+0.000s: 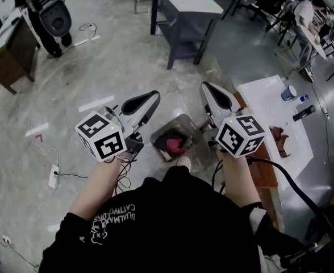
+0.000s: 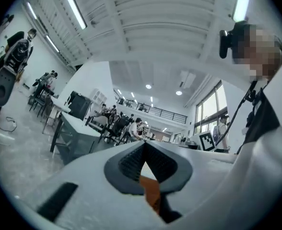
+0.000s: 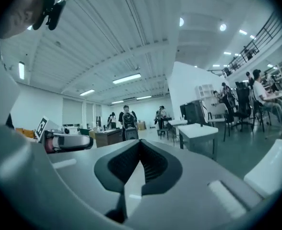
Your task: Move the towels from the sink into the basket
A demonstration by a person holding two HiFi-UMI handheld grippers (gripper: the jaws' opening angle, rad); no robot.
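Both claws clenched and empty. Your left claw point(image 1: 151, 98) and right claw point(image 1: 208, 88) point out level, jaws pressed together with nothing between them, high above the towels point(image 1: 174, 145). These lie as a red-and-pink heap in a grey container point(image 1: 162, 133) low by your foot; whether it is the sink or the basket cannot be told. Likely faults: descending with jaws closed would shove the cloth instead of gripping it; a loose pinch could shed a towel over the rim; the cable point(image 1: 280, 178) behind the right claw may snag on the table point(image 1: 263, 95).
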